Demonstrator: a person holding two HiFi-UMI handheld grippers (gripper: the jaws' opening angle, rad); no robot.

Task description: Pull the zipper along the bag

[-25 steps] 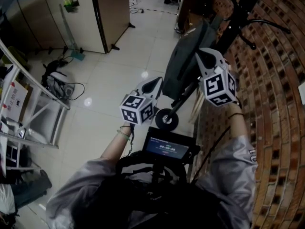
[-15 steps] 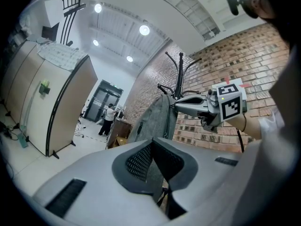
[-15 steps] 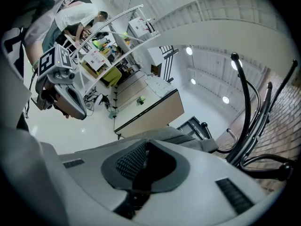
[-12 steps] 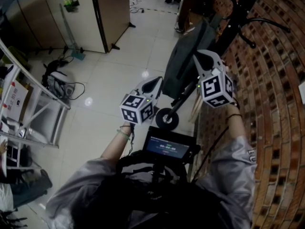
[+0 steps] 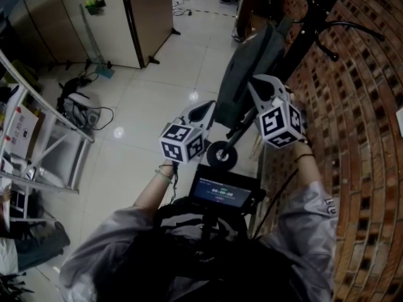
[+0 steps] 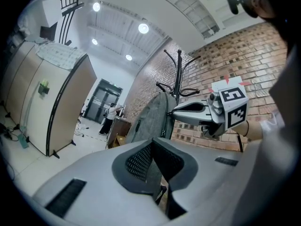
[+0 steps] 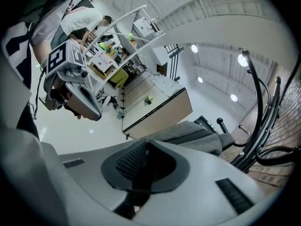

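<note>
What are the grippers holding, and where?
Left gripper pinches the grey bag by its lower edge; right gripper closed on something dark at its side, likely the zipper pull.

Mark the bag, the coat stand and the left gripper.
bag (image 5: 242, 80), head view, grey front panel.
coat stand (image 5: 315, 14), head view, black pole.
left gripper (image 5: 211, 106), head view, midway between its fingertips.

L tongs (image 5: 206, 107), R tongs (image 5: 253, 82): both closed
</note>
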